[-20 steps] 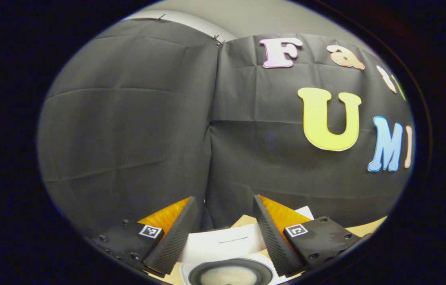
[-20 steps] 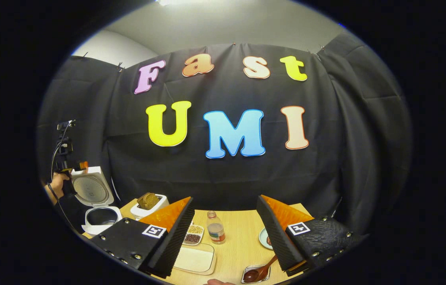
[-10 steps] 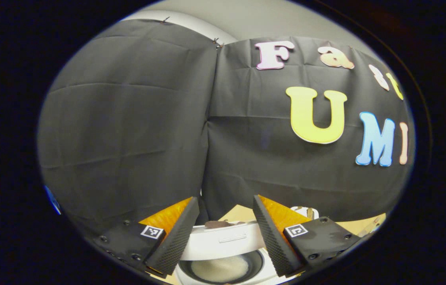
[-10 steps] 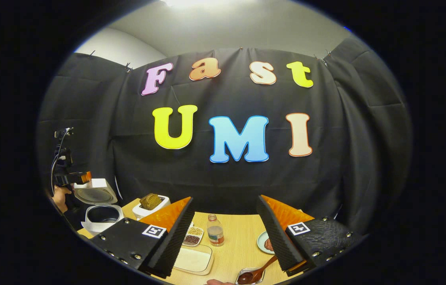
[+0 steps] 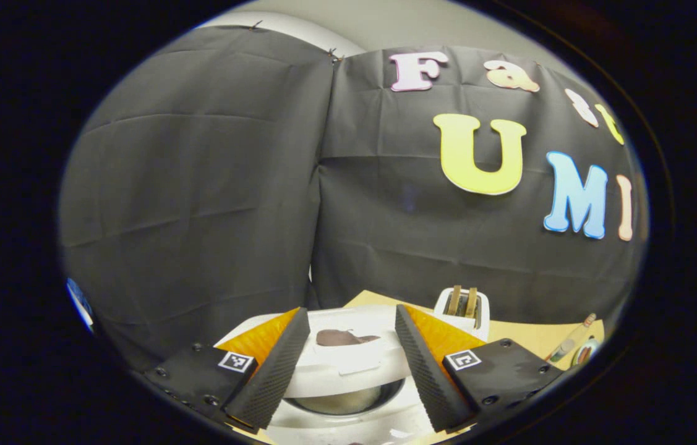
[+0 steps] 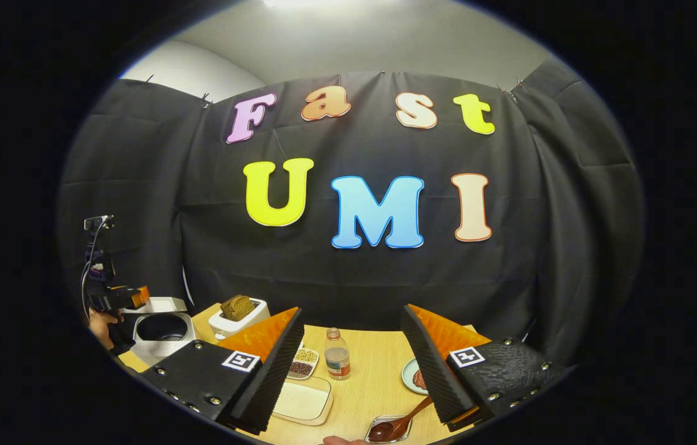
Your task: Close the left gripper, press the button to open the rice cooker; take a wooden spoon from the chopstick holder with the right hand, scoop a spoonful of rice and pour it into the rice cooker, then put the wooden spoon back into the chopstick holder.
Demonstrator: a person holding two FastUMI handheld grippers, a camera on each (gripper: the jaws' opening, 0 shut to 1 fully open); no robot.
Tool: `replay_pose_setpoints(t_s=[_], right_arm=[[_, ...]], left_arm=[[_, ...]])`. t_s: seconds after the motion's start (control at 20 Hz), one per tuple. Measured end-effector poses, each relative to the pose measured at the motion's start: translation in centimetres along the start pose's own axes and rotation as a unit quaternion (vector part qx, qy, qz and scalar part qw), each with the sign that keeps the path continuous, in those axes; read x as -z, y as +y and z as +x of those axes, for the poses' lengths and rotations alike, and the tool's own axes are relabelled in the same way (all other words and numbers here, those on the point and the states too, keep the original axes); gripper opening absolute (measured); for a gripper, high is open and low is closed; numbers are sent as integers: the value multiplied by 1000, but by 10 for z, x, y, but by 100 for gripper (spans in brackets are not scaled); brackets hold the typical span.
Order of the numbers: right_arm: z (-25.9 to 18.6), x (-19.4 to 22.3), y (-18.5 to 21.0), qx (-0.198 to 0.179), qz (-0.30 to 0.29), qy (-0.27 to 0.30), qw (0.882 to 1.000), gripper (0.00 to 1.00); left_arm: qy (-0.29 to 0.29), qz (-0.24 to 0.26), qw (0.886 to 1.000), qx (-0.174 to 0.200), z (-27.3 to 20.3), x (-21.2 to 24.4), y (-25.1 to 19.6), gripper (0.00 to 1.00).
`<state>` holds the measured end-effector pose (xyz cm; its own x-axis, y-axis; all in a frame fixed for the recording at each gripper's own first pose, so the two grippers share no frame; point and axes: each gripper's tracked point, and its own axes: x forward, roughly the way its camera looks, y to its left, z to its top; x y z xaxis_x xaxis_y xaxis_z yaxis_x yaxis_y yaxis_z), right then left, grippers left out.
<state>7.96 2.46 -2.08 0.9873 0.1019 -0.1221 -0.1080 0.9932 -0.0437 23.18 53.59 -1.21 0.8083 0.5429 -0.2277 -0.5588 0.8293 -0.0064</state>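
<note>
The left tool hangs with its fingers spread, empty, just above the rice cooker, whose lid sits nearly down. In the right gripper view, right of the rice cooker, the right tool gapes empty over the worktop; the wooden spoon lies below it.

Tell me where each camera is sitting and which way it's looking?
Left gripper view: rides the left claw, looks down its spread fingers at the rice cooker just ahead, its lid partly lowered.
Right gripper view: rides the right claw, looks across the wooden table; its fingers are apart; a hand holds the other claw far left.
Shared: rice cooker, toaster, table, booth wall.
</note>
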Motion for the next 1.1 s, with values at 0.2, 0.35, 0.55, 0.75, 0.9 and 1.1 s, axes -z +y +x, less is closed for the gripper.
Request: replay_pose_setpoints(t_s=[0.2, 0.35, 0.55, 0.75, 0.9, 1.1], right_arm=[[0, 4, 3, 0, 1, 7, 1000, 96], [-3, 5, 3, 0, -1, 6, 1000, 96], [-5, 7, 1, 3, 3, 8, 1000, 96], [-7, 11, 2, 5, 4, 14, 1000, 96], [-9, 13, 2, 6, 8, 16, 1000, 96], [-10, 14, 4, 4, 14, 18, 1000, 96]], left_arm=[[14, -2, 1000, 1, 0, 13, -7, 97], [30, -7, 1000, 3, 6, 34, -19, 97], [34, 6, 999, 2, 7, 43, -19, 97], [41, 6, 999, 5, 3, 51, -23, 97], [59, 5, 998, 10, 4, 63, -23, 96], [79, 15, 997, 17, 3, 79, -28, 97]])
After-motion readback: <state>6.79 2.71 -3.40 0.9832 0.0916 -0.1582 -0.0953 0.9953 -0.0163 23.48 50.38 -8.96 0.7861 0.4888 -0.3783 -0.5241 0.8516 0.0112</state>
